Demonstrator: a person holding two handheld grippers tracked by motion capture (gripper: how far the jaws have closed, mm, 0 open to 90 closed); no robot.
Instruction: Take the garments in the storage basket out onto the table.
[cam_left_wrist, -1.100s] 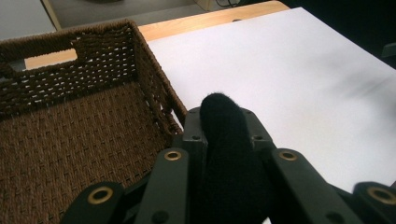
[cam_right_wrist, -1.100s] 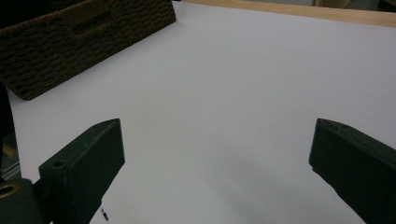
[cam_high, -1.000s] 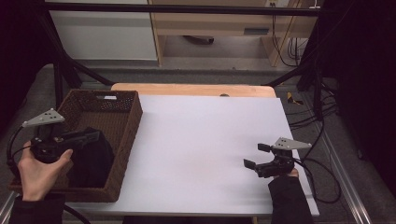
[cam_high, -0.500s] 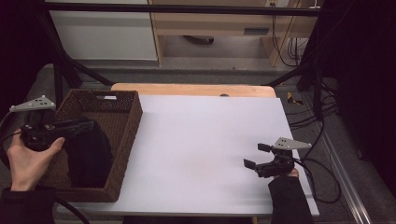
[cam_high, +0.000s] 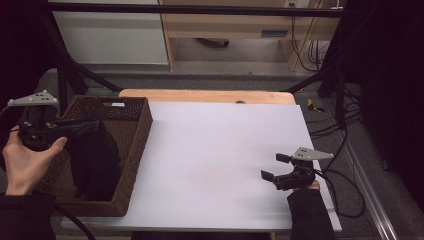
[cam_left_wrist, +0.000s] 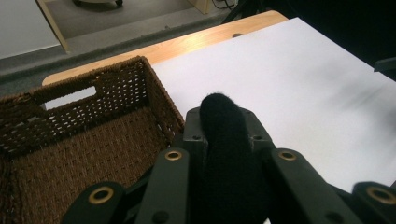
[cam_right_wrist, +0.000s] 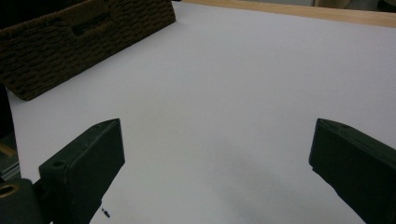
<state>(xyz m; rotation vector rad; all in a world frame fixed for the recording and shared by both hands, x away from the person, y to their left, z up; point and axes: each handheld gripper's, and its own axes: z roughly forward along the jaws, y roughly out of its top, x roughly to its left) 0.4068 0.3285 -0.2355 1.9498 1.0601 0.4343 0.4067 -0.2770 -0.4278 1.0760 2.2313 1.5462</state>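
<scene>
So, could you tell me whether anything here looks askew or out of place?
Nothing stands out. The black cloth hangs from the shut left gripper into the brown wicker basket, and the white table looks tidy.

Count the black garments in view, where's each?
1: a black cloth, pinched in the left tongs, hanging over the wicker basket. Its folds hide part of the basket floor, so more could lie beneath.

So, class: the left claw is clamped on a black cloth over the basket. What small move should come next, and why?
Probably lift a little higher, then swing toward the white table. The left claw pinches the black cloth, but most of it hangs down inside the basket, below the rim. The right claw waits open over the table.
</scene>
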